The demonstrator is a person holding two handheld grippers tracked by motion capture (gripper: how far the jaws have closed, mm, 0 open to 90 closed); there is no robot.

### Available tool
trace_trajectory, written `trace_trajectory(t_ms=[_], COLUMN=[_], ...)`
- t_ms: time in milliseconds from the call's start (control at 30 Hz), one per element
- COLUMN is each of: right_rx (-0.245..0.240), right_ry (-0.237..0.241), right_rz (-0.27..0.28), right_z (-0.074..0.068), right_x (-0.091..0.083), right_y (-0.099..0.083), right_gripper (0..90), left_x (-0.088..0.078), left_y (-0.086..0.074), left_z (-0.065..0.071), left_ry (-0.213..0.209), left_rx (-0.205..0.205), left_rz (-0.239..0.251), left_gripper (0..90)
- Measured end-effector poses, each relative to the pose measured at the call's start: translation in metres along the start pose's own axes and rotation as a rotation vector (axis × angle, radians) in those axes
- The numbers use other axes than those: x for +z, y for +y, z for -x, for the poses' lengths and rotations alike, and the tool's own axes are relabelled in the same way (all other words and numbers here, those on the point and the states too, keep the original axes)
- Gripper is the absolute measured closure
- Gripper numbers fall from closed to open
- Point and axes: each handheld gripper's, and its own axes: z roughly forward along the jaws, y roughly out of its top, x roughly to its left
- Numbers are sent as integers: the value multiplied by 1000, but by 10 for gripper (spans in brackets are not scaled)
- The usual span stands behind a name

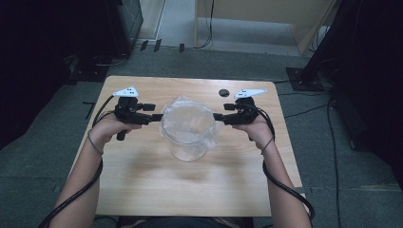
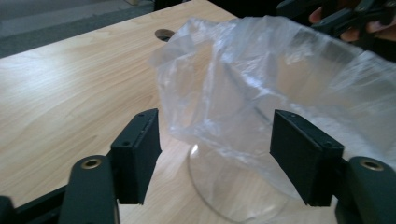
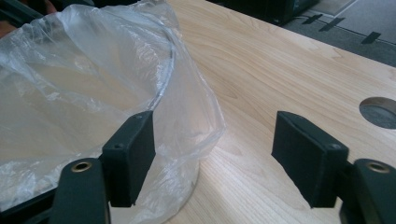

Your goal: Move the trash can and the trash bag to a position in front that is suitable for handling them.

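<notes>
Cable hole (image 3: 380, 112) beside right tool (image 3: 215, 158)

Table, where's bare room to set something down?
Bare wood on the table between the clear container and the near edge, and behind it beside the cable hole. Crowded mid-table: left gripper, plastic bag, right gripper.

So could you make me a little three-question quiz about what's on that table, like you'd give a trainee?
1. True or false: the plastic bag lines a clear container.
2. Which gripper has plastic between its open jaws? A) left gripper B) right gripper C) neither
3. What marks the table near its far edge?

Key:
1. True; its edge is folded over the rim.
2. A; the pads are not pressing it.
3. A round hole.
</notes>
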Motion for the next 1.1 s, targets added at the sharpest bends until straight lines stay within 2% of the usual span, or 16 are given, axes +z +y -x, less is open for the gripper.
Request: trace_trajectory(t_ms=[100,200,233,300,400,500,633,867,1033,1100], right_rx=[1,-8,-18,-39,-50,-52,-51,-143,-171,-176], right_ry=[-22,-24,-19,-18,-23,-21,15,24,52,73], right_rz=[-6,1,7,14,6,9,10,20,42,25], right_z=[-3,-6,-8,-11,-14,-18,-23,-41,-52,-54], right_x=[-1,-4,-5,-8,-9,-11,-13,-13,-7,-1], right_y=[1,3,3,4,5,7,10,17,28,30], right_gripper=[280,299,326,342,320,335,394,439,516,542], left_x=[-4,-8,-10,-12,-9,-6,-7,-6,-6,-6], left_y=[-2,-4,-5,-7,-11,-11,-12,-16,-16,-16], left_z=[3,2,1,2,5,5,6,8,7,7], left_ry=[10,39,33,-9,-62,-60,-66,-81,-92,-95], left_rx=[26,25,18,3,40,33,27,13,16,15], left_rz=[-14,-27,-25,-35,-55,-66,-63,-54,-55,-53], left_gripper=[296,297,302,354,357,356,341,339,344,344])
